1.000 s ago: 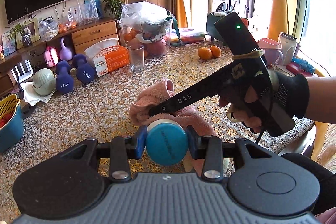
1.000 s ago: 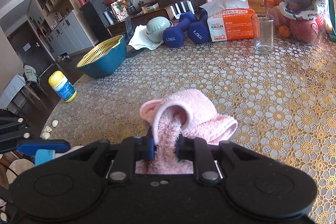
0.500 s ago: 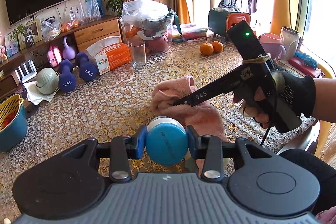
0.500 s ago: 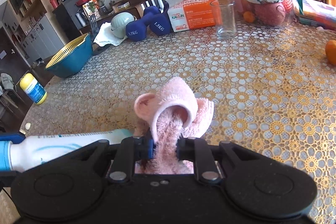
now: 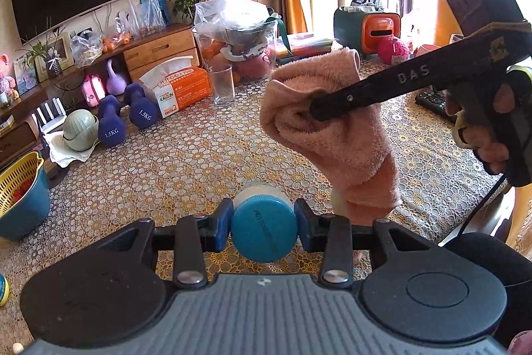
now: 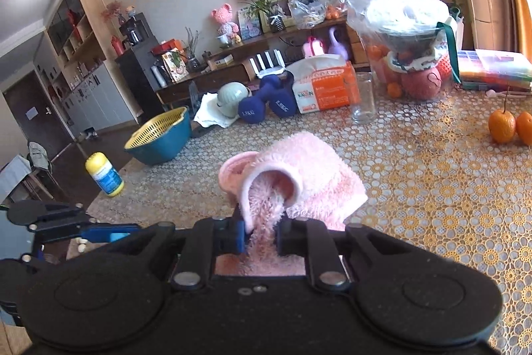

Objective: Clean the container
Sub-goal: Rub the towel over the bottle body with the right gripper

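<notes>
My left gripper [image 5: 263, 222] is shut on a white container with a blue cap [image 5: 264, 232], held lying along the fingers with the cap toward the camera. My right gripper [image 6: 261, 232] is shut on a fluffy pink towel [image 6: 309, 178]. In the left wrist view the pink towel [image 5: 329, 128] hangs in the air from the right gripper [image 5: 316, 108], above and to the right of the container, clear of the table. A gloved hand [image 5: 492, 128] holds the right gripper. The left gripper's blue fingers [image 6: 99, 233] show at the left edge of the right wrist view.
The table has a gold floral lace cloth [image 5: 186, 162]. At its far side stand a drinking glass [image 5: 222, 85], an orange tissue box [image 5: 179, 90], blue dumbbells [image 5: 113, 125] and a bagged fruit container [image 5: 237, 39]. Two oranges [image 6: 508, 125] lie right; a blue-and-yellow basket [image 6: 159, 135] and a yellow bottle [image 6: 104, 175] sit left.
The right gripper has lifted the pink towel off the table and raised it up to the right. The container stays clamped in the left gripper, which has pulled back a little.
</notes>
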Demonstrator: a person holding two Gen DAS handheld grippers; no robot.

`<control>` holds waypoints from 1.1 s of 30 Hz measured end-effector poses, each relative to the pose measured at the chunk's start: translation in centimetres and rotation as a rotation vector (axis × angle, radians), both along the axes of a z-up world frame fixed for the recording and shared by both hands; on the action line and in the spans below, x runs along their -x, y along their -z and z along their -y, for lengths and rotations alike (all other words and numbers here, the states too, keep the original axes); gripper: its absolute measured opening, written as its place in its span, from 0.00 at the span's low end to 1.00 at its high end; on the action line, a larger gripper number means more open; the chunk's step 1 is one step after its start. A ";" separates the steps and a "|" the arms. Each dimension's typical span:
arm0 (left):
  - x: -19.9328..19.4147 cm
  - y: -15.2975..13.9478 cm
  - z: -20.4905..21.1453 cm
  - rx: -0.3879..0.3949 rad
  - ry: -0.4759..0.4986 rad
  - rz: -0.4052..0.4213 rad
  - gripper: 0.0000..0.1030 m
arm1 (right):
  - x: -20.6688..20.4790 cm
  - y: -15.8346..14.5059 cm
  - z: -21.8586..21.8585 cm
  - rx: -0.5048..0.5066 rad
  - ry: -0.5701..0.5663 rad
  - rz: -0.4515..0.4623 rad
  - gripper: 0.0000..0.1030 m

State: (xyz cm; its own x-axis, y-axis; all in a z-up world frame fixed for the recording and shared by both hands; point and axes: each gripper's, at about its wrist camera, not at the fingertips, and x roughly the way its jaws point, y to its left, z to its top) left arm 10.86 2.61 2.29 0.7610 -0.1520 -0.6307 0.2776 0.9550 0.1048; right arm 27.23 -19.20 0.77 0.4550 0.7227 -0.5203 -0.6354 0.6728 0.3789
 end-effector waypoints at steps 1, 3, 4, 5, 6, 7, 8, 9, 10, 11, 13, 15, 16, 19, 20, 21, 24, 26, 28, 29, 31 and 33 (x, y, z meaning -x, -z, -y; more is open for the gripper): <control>0.0 0.0 0.1 -0.001 -0.001 0.000 0.38 | 0.3 -0.4 0.0 -0.013 -0.010 0.006 0.14; 0.1 -0.1 0.1 -0.002 -0.001 -0.001 0.38 | 1.0 -1.3 -0.1 -0.039 -0.037 0.014 0.14; 0.0 -0.1 0.1 -0.001 -0.002 -0.001 0.38 | 1.3 -1.6 -0.2 -0.051 -0.051 0.015 0.14; 0.1 0.0 0.1 0.000 -0.001 -0.001 0.38 | 1.6 -2.0 -0.4 -0.063 -0.067 0.018 0.14; 0.1 -0.1 0.1 0.001 0.000 -0.001 0.38 | 1.9 -2.2 -0.6 -0.068 -0.079 0.023 0.14; 0.1 -0.1 0.2 0.001 0.001 0.000 0.38 | 2.2 -2.5 -0.8 -0.075 -0.093 0.024 0.14; 0.1 -0.1 0.1 0.002 0.002 0.001 0.38 | 2.4 -2.6 -1.0 -0.085 -0.108 0.018 0.14; 0.1 -0.1 0.1 0.002 0.003 0.002 0.38 | 2.7 -2.6 -1.2 -0.094 -0.123 0.012 0.14; 0.1 -0.1 0.2 0.002 0.005 0.003 0.38 | 2.9 -2.6 -1.5 -0.096 -0.137 0.009 0.14; 0.0 -0.2 0.1 0.003 0.006 0.003 0.38 | 3.1 -2.5 -1.8 -0.096 -0.153 0.006 0.14; 0.0 -0.2 0.1 0.006 0.008 0.003 0.38 | 3.3 -2.2 -2.6 -0.092 -0.185 -0.003 0.14; -0.1 -0.2 0.0 0.005 0.012 0.004 0.38 | 3.6 -1.6 -3.5 -0.078 -0.208 -0.012 0.14; -0.1 -0.2 0.0 0.004 0.014 0.005 0.38 | 3.6 -1.3 -3.9 -0.072 -0.213 -0.015 0.14; -0.2 -0.2 -0.1 0.011 0.014 0.003 0.38 | 3.2 -0.6 -4.7 -0.066 -0.214 -0.032 0.14; -0.3 -0.2 -0.2 0.017 0.014 0.001 0.38 | 2.9 -0.4 -4.8 -0.069 -0.210 -0.040 0.14; -0.3 -0.3 -0.4 0.021 0.014 0.000 0.38 | 2.6 -0.2 -4.9 -0.072 -0.205 -0.050 0.14; -0.5 -0.4 -0.6 0.032 0.012 -0.003 0.38 | 1.6 0.4 -5.2 -0.069 -0.195 -0.067 0.15; -0.6 -0.4 -0.8 0.042 0.013 -0.005 0.38 | 1.1 0.7 -5.4 -0.064 -0.192 -0.075 0.15; -0.7 -0.5 -1.0 0.049 0.015 -0.006 0.38 | 0.5 1.0 -5.7 -0.049 -0.187 -0.076 0.15; -0.7 -0.5 -1.1 0.051 0.017 -0.005 0.38 | 0.2 1.2 -5.9 -0.043 -0.182 -0.076 0.15; -0.8 -0.5 -1.2 0.055 0.018 -0.005 0.38 | -0.4 1.5 -6.2 -0.026 -0.174 -0.080 0.15; -0.9 -0.6 -1.4 0.062 0.019 -0.005 0.38 | -1.0 2.1 -6.5 0.001 -0.164 -0.079 0.15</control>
State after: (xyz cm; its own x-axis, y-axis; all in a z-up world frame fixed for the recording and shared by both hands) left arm 11.73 3.97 2.86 0.7547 -0.2050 -0.6232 0.2957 0.9543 0.0443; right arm 28.19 -12.68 -1.30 0.2885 0.7835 -0.5503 -0.7050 0.5627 0.4316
